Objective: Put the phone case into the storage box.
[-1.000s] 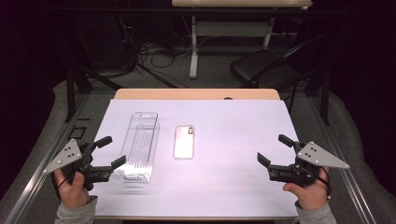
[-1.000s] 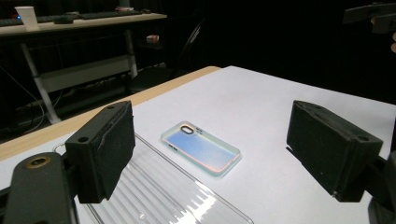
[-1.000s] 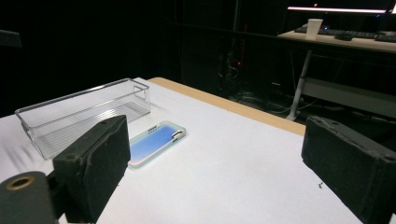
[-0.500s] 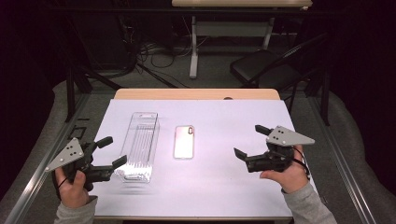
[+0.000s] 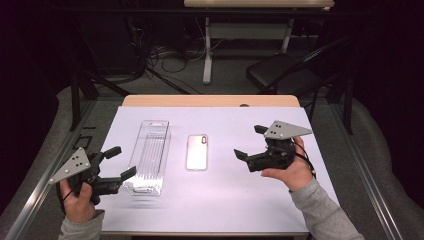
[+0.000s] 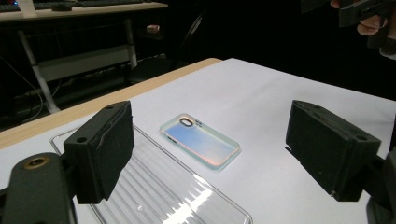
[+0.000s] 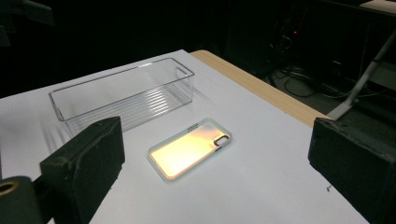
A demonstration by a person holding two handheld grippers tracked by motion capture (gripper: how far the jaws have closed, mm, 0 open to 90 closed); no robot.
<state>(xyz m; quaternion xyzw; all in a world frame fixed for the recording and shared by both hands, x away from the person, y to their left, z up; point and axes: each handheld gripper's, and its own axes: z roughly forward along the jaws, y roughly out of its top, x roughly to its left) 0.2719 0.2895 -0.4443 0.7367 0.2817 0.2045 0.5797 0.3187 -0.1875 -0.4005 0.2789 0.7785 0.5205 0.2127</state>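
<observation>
While our right gripper hangs above the white table with jaws spread and empty, the phone case lies flat to its left, apart from it. Our left gripper, also spread, sits by the clear bin, just beside the case

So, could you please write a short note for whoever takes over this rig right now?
Left tool: open, empty, at the near end of the clear ribbed plastic bin.
Right tool: open, empty, raised over the white sheet to the right of the pale iridescent phone case, facing it.
Phone case: lying flat, camera cutout at its far end, just right of the bin and apart from it. Bin: upright, nothing inside.
Done: nothing picked up yet.
Left: probably grasp the phone case with the right tool; the bin looks like its likely destination.
</observation>
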